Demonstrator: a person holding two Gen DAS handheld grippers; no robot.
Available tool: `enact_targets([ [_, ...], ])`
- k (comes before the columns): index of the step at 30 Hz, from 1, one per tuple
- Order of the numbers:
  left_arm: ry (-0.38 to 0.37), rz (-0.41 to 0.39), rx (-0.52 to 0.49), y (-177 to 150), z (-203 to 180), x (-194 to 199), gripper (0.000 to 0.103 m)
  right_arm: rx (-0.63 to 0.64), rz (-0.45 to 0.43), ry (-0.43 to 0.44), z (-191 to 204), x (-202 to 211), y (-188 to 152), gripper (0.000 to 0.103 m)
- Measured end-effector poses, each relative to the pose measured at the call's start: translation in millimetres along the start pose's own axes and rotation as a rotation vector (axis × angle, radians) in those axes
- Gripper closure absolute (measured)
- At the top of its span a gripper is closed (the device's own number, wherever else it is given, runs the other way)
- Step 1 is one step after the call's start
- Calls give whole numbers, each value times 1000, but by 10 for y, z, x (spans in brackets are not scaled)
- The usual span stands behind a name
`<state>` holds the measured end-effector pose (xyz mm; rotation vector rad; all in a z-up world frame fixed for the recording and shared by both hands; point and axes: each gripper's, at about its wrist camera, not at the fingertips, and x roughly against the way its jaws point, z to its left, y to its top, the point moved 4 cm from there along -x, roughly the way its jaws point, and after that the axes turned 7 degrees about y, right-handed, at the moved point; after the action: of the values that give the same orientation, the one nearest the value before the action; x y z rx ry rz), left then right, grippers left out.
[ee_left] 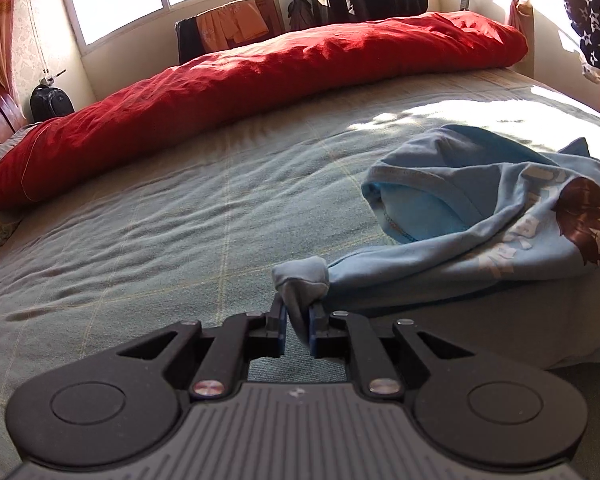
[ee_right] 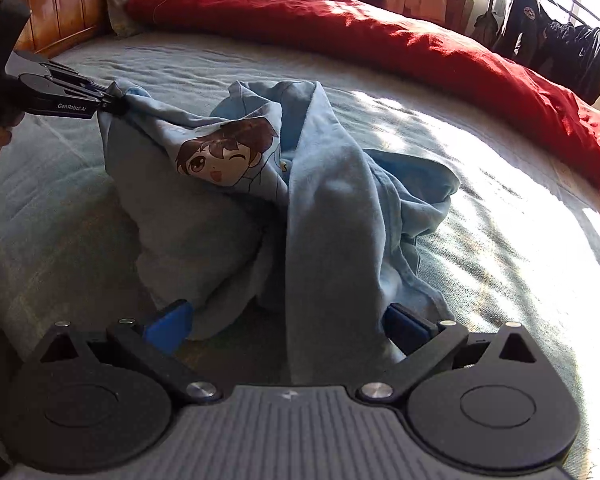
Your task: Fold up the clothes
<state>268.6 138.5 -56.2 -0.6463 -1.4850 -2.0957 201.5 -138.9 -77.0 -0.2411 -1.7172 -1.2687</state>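
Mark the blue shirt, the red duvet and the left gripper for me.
blue shirt (ee_right: 332, 208), right wrist view, middle fold.
red duvet (ee_left: 260, 80), left wrist view, its middle.
left gripper (ee_left: 298, 320), left wrist view, between fingertips pinching cloth.

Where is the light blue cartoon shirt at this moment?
The light blue cartoon shirt lies bunched on the bed, before the red duvet; the left tongs pinch its corner.

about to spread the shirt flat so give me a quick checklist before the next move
1. Left gripper pinching a bunched bit of the shirt: ok.
2. Right gripper gripping: not ok, jaws wide open, a fold of cloth hanging between them.
3. Shirt flat: not ok, heaped and twisted.
4. Print facing up: ok, though creased.
5. Bed bare beside the shirt: ok.
6. Which part the left holds, cuff or hem: cannot tell.
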Motion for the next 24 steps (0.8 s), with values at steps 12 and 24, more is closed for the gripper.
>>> enact_targets([
  [12, -16, -12, -5, -45, -30, 187, 90, 6, 6, -12, 64, 259, -42, 0],
  [24, -33, -22, 7, -50, -2, 197, 89, 53, -83, 4, -294, 389, 687, 0],
])
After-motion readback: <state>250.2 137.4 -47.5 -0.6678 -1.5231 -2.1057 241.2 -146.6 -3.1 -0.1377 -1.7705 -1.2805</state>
